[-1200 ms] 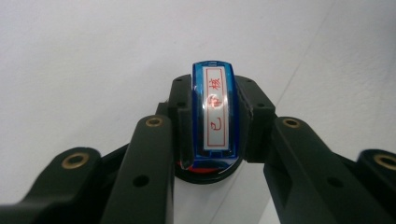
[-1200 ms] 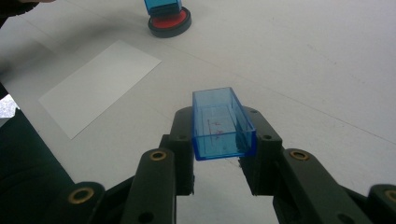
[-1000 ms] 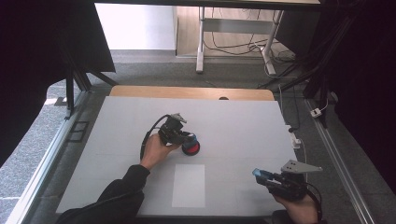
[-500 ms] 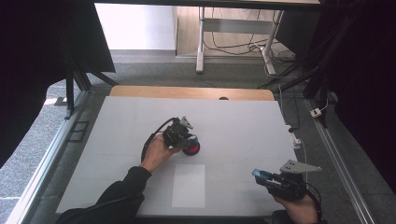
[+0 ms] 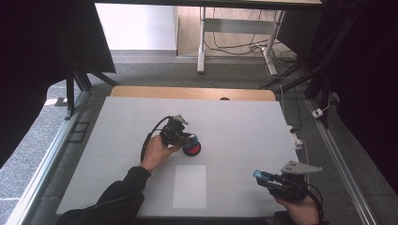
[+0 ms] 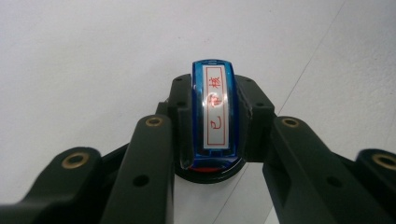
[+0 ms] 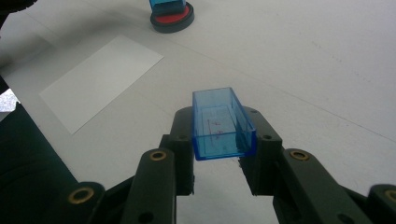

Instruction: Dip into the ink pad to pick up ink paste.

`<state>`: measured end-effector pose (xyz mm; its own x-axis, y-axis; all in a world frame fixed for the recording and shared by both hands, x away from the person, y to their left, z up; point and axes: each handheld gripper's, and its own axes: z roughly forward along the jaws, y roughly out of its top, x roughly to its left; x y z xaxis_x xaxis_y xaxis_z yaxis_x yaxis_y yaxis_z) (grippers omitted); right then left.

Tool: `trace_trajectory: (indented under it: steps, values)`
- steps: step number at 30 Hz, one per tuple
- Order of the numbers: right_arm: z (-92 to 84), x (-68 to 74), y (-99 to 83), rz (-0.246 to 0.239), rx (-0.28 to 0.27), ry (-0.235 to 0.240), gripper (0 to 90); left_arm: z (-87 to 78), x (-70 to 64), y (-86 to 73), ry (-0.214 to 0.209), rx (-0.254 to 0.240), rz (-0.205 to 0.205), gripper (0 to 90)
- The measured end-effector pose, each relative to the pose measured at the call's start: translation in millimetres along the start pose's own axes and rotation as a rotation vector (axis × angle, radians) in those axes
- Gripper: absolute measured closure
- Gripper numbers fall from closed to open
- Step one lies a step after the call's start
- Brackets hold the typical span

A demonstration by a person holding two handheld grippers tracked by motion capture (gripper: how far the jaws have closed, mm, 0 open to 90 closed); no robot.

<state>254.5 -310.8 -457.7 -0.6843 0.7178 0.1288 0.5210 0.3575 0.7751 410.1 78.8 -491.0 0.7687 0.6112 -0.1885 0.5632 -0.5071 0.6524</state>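
Stamp [image 6: 213, 116] first: it is blue with a white label printed in red characters, and my left gripper [image 6: 212, 128] has its two black jaws clamped on its sides. It stands upright with its lower end pressed into a round ink pad [image 6: 208, 171], a black dish with a red inside, which peeks out under the stamp between my jaws. From the high view, my left gripper [image 5: 177, 133] sits near the middle of the table [image 5: 244, 122] with the ink pad [image 5: 192, 148] just at its tip and my left hand [image 5: 156, 152] wrapped round the gripper's body, its black cable looping to the left.

My right gripper [image 7: 223, 140] is closed on a see-through blue cap [image 7: 222, 122], an open box shape held by its two long sides, with faint red marks showing through its floor. It is raised off the table. Ahead of it, the right gripper view shows a white sheet of paper [image 7: 100, 79] lying flat, and beyond that the ink pad [image 7: 172, 19] with the stamp [image 7: 167, 5] standing in it.

In the high view my right gripper [image 5: 277, 179] is near the front right corner, cap [image 5: 261, 175] at its tip, well apart from the left one. The paper [image 5: 189, 185] lies between the two, just in front of the ink pad.
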Motion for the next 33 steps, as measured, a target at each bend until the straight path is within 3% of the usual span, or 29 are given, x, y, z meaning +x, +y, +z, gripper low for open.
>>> trace_trajectory:
  steps: [12,19,25,33]
  values:
    - [0.1,0.4,0.3,-0.003,0.008,0.001,68.0,3.8,-28.7,3.0,0.154,0.032,0.155,71.1]
    - [0.1,0.2,0.2,-0.007,0.005,0.007,67.9,1.1,-15.5,-0.7,0.085,-0.001,0.087,70.9]
    - [0.0,-0.2,-0.1,-0.001,-0.002,0.01,67.9,-0.9,-10.9,0.6,0.058,-0.002,0.077,70.6]
    - [-0.4,0.0,-0.3,-0.003,-0.003,0.005,67.8,-26.5,-13.5,8.5,0.048,-0.089,0.085,70.6]
